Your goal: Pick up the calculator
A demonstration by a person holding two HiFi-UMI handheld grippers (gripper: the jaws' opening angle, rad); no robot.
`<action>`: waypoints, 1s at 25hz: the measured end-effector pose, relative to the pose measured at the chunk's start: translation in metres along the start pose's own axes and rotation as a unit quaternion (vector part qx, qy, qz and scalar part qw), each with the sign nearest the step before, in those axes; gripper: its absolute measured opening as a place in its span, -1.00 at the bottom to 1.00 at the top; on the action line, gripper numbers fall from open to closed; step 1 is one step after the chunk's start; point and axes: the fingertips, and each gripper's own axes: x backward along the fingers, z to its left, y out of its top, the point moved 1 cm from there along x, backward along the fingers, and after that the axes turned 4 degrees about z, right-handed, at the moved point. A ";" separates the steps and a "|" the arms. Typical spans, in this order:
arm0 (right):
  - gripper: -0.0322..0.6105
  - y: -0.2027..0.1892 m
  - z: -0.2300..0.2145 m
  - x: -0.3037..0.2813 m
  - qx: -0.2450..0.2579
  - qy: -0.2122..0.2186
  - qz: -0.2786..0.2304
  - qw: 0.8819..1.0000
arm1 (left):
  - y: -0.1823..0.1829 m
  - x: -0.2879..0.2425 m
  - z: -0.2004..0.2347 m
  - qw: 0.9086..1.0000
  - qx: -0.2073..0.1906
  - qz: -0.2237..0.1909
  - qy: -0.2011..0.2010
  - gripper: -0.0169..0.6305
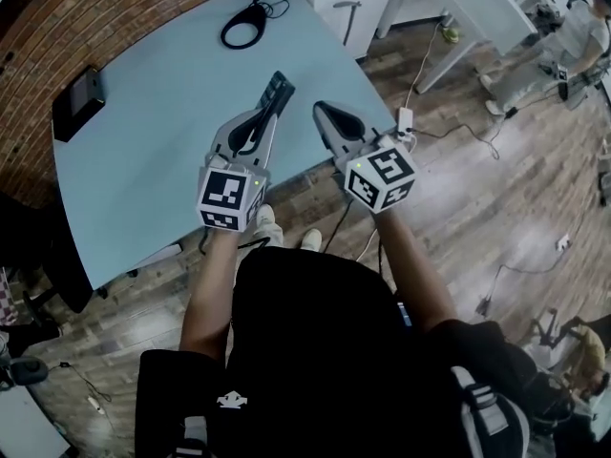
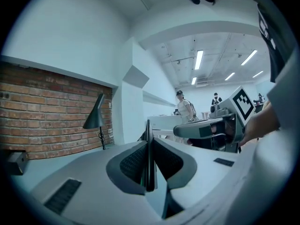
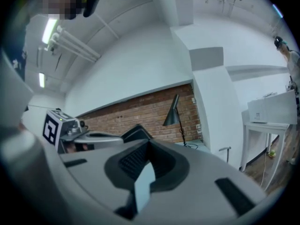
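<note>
The calculator (image 1: 279,86) is a flat dark slab held above the pale blue table (image 1: 143,170), its far end sticking out past my left gripper (image 1: 268,106). In the left gripper view the calculator (image 2: 148,149) shows edge-on as a thin dark strip, and the left gripper (image 2: 149,172) is shut on it. My right gripper (image 1: 322,111) hangs just to the right of it at about the same height, jaws together with nothing between them. In the right gripper view the right gripper (image 3: 149,146) points level at the brick wall, and the calculator (image 3: 137,132) shows to its left.
A black lamp base with a looped cable (image 1: 243,27) sits at the table's far edge, and a dark box (image 1: 78,93) at its left by the brick wall. White desks (image 1: 449,8) and cables on the wooden floor (image 1: 405,119) lie to the right; people stand beyond.
</note>
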 end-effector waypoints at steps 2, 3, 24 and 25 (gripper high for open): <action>-0.89 0.000 0.002 0.001 0.002 0.009 0.000 1.000 | 0.001 0.004 -0.002 1.000 0.004 -0.002 0.009 -0.80; -0.89 -0.001 0.003 0.000 0.003 0.013 0.000 1.000 | 0.001 0.007 -0.002 1.000 0.007 -0.002 0.013 -0.80; -0.89 0.003 0.049 -0.026 0.010 0.067 0.003 0.998 | 0.007 0.062 0.023 0.997 0.043 -0.025 0.058 -0.80; -0.89 0.003 0.054 -0.027 0.010 0.068 0.002 0.998 | 0.007 0.066 0.025 0.997 0.042 -0.027 0.058 -0.80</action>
